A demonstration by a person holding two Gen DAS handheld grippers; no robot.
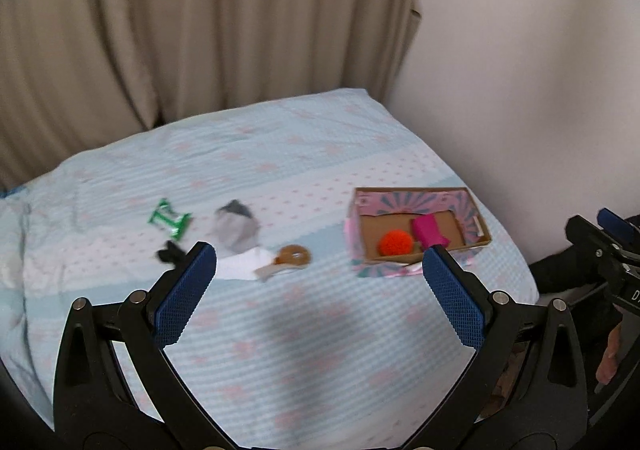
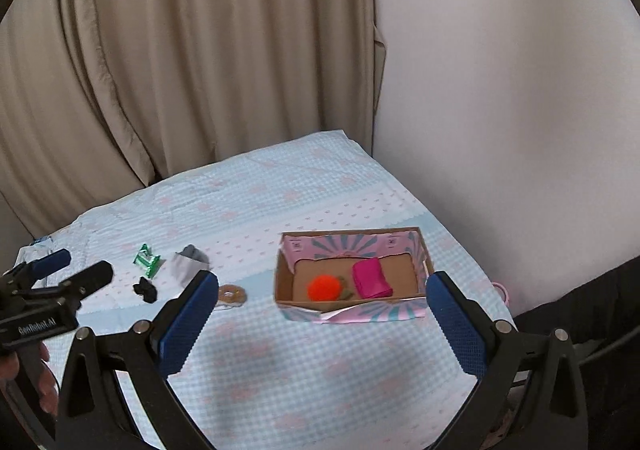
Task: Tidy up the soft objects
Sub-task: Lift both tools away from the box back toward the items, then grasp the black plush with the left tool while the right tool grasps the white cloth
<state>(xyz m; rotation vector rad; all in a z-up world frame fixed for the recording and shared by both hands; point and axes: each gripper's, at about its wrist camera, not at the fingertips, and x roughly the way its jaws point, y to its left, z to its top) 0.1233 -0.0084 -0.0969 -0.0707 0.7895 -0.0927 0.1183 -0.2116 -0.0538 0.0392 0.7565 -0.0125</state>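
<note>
A pink-and-blue patterned cardboard box (image 1: 416,195) (image 2: 352,241) sits on the right side of the bed. Inside it lie an orange pompom (image 1: 395,243) (image 2: 325,288) and a magenta soft pouch (image 1: 430,232) (image 2: 370,278). Left of the box, on the sheet, lie a grey cloth (image 1: 236,228) (image 2: 188,264), a white cloth (image 1: 244,267), a small black item (image 1: 170,254) (image 2: 145,290), a green wrapper (image 1: 170,222) (image 2: 147,260) and a brown round item (image 1: 294,256) (image 2: 231,295). My left gripper (image 1: 319,252) (image 2: 78,269) hangs open and empty above the sheet. My right gripper (image 2: 322,278) is open and empty, short of the box.
The bed (image 1: 320,330) (image 2: 320,362) has a pale blue checked sheet with pink flowers. A beige curtain (image 1: 180,30) hangs behind it, and a white wall (image 1: 520,70) is on the right. A person's dark clothing (image 2: 580,290) is at the bed's right edge, beside a pink ring (image 2: 502,290).
</note>
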